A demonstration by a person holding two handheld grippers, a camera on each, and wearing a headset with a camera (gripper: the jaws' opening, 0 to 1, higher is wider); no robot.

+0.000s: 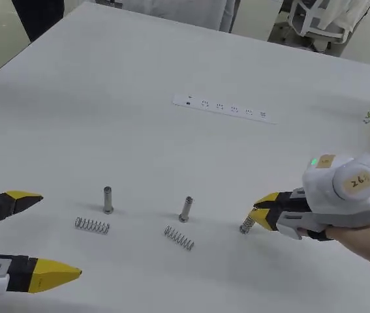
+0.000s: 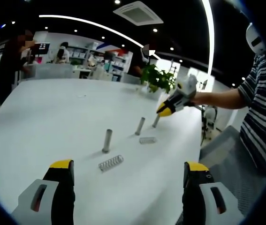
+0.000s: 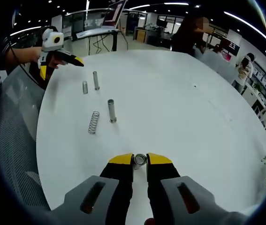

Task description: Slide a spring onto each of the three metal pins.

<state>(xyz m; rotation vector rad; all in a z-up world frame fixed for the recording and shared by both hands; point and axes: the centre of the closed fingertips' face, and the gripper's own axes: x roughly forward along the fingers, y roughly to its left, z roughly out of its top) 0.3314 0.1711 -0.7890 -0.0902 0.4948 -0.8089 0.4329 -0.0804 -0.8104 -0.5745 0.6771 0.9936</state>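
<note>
White table [image 1: 171,150]. Right gripper [image 3: 140,160] has jaws nearly together, pinching held spring [image 1: 246,225] down at table surface. Left gripper [image 2: 129,166] has jaws spread wide, holding nothing. Left pin [image 1: 107,199] and middle pin [image 1: 186,208] stand upright and bare. Near spring [image 1: 92,225] and far spring [image 1: 179,237] lie flat, one just before each pin.

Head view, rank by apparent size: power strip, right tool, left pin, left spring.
1. right tool: largest, but nearest the camera, so it looks bigger than it is.
2. power strip: long and thin, farther off.
3. left spring and left pin: look about alike, not ranked.
</note>
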